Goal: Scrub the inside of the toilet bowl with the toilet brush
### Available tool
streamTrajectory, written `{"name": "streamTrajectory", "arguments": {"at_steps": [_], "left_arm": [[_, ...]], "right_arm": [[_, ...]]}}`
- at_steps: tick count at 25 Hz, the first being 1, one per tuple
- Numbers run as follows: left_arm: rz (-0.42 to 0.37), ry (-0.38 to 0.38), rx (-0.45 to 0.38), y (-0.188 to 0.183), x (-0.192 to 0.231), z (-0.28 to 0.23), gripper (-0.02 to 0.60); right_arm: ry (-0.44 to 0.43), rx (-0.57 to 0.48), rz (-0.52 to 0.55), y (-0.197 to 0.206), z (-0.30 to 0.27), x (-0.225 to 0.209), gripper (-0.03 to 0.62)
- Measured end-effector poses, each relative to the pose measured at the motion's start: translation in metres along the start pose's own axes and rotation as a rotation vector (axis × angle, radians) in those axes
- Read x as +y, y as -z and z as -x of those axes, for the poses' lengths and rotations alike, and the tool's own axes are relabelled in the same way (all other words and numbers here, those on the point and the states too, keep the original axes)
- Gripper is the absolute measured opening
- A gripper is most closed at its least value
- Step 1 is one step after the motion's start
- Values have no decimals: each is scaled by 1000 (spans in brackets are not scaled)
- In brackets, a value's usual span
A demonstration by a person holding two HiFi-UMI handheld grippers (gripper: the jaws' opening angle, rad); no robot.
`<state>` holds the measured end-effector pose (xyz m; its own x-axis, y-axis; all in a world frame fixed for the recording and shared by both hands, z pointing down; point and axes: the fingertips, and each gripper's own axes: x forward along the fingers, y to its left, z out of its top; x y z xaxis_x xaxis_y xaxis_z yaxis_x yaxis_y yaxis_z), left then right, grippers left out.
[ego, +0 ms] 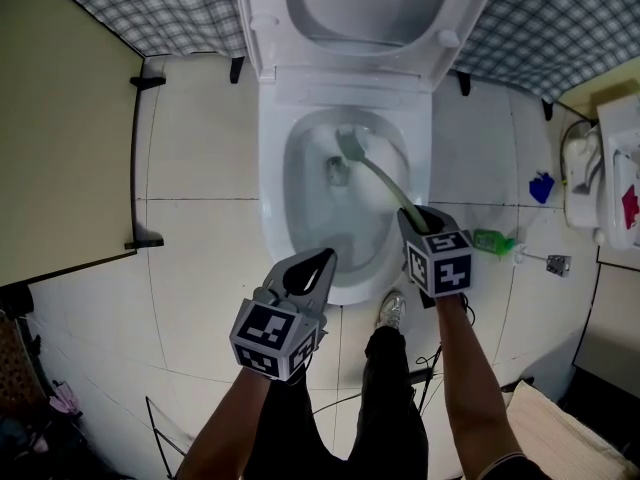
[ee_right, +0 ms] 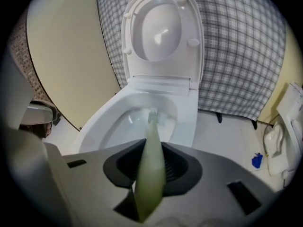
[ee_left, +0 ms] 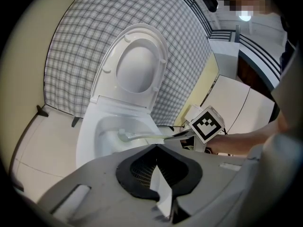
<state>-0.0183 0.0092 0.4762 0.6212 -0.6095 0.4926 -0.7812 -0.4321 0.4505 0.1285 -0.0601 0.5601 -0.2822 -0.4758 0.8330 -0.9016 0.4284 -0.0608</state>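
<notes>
- Gripping the toilet brush (ee_right: pixel 150 171) by the near end of its pale green handle (ego: pixel 385 183), the right gripper (ego: pixel 418 218) has its jaws clenched on it, with nothing else between them.
- From those fingers the handle runs forward and to the left, curving down from the front right rim into the toilet bowl (ego: pixel 275 183). The working end lies beyond the grip, farther from the person.
- The brush head (ego: pixel 350 146) sits low against the back wall of the bowl, just past the drain opening (ego: pixel 338 172). It looks to be touching the porcelain.
- The left gripper (ego: pixel 318 266) hovers over the bowl's front rim with its jaws closed on nothing. It is well apart from the brush head, so the right gripper alone steers.
- Only the brush head is in the bowl. The lid (ego: pixel 390 8) stands raised behind it.
- Scrubbing likely calls for sweeping the head along the walls by swinging the handle from the right grip.
</notes>
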Motion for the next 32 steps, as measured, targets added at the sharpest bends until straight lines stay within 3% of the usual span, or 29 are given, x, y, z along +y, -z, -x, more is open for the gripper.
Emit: {"name": "streamTrajectory", "arguments": {"at_steps": [12, 22, 29, 32], "left_arm": [[7, 9, -9, -6, -3, 1, 9], [13, 13, -18, -12, -7, 6, 11], [16, 10, -32, -17, -7, 15, 9], [15, 7, -38, -20, -5, 21, 11]], "right_arm": [[96, 78, 69, 20, 36, -24, 101], [106, 194, 272, 27, 63, -12, 101], [46, 364, 519, 51, 79, 14, 101], [11, 412, 559, 59, 82, 30, 101]]}}
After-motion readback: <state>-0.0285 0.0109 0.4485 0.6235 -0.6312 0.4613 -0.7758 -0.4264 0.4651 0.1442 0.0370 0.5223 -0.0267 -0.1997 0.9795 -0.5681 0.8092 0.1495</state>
